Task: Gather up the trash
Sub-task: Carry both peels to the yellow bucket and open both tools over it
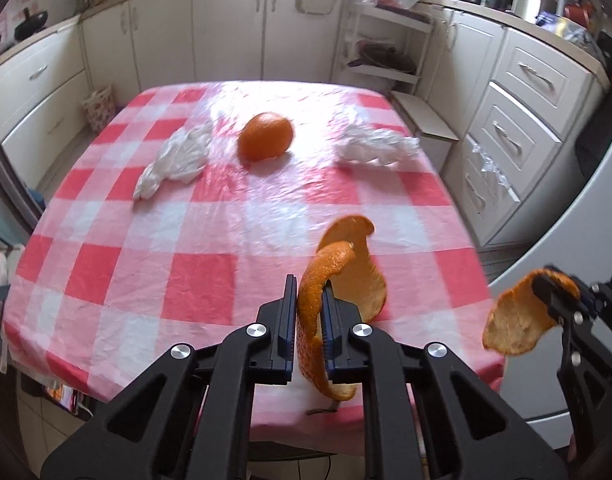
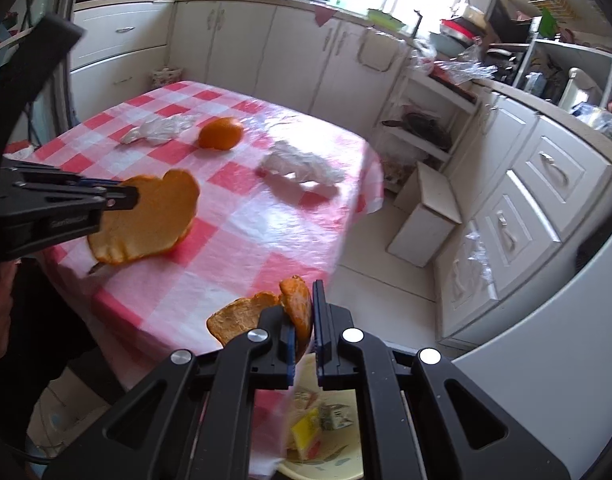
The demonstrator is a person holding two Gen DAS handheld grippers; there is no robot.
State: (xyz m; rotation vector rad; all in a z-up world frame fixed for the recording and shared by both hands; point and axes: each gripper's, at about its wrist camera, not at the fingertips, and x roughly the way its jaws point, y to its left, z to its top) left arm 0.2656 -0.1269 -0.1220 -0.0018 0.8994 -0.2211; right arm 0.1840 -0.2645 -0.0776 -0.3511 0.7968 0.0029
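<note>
My left gripper (image 1: 309, 292) is shut on a curled orange peel (image 1: 345, 264) and holds it above the near edge of the red-checked table (image 1: 166, 248). It also shows in the right wrist view (image 2: 122, 196) with its peel (image 2: 154, 220). My right gripper (image 2: 302, 308) is shut on a second orange peel (image 2: 298, 308), off the table's near right corner. That gripper (image 1: 545, 284) and its peel (image 1: 513, 320) show at the right of the left wrist view. A whole orange (image 1: 266, 136) and two crumpled white wrappers (image 1: 174, 160) (image 1: 377, 146) lie on the table.
Below my right gripper a pale bin with trash (image 2: 325, 428) stands on the floor. A small white box (image 2: 429, 216) stands on the floor right of the table. White cabinets and drawers (image 1: 521, 112) ring the room. A curved white appliance (image 2: 545, 320) is at the right.
</note>
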